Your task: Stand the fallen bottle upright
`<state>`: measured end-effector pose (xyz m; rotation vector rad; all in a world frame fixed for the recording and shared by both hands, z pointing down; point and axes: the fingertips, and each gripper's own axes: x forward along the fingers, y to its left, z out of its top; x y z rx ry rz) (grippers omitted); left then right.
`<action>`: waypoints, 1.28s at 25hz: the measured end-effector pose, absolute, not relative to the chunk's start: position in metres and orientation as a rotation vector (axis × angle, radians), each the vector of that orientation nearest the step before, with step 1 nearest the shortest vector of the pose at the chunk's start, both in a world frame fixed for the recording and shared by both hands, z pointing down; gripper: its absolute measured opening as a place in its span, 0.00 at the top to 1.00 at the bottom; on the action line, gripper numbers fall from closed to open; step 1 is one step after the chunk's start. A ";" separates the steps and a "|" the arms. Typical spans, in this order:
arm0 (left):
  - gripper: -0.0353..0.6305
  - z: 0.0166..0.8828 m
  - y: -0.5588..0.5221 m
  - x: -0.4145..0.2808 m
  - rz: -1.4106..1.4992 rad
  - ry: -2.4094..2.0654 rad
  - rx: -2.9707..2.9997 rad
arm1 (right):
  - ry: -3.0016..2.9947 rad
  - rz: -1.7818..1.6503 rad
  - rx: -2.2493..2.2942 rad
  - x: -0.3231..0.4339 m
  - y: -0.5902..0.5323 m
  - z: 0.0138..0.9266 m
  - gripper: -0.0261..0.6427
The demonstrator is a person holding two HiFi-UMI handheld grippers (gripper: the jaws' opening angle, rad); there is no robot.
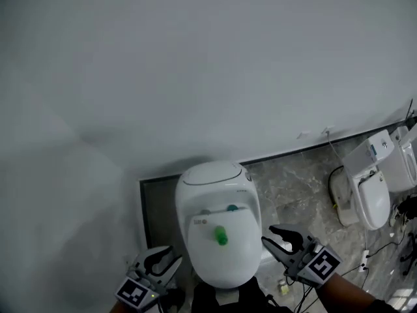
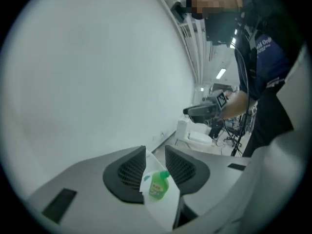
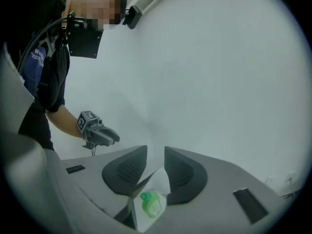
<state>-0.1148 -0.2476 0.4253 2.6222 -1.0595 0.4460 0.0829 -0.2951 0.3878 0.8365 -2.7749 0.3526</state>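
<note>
The left tongs (image 1: 168, 261) and right tongs (image 1: 268, 234) hover on either side of a white toilet (image 1: 215, 181), each partly open and gripping nothing. Between them the green bottle (image 1: 221, 236) lies on the toilet's closed lid (image 1: 225, 269). Beyond stands a pale wall (image 1: 195, 77).

Head view: high above the toilet (image 1: 221, 272), facing steeply down along the white wall (image 1: 195, 64). Left gripper view and right gripper view: lower, each looking between its own jaws from opposite sides. All three views share the toilet and the green bottle (image 1: 221, 236).
</note>
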 end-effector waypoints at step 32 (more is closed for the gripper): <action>0.94 0.155 -0.187 -0.140 -0.242 -1.094 2.498 | -2.972 0.560 0.758 0.065 -0.233 0.175 0.94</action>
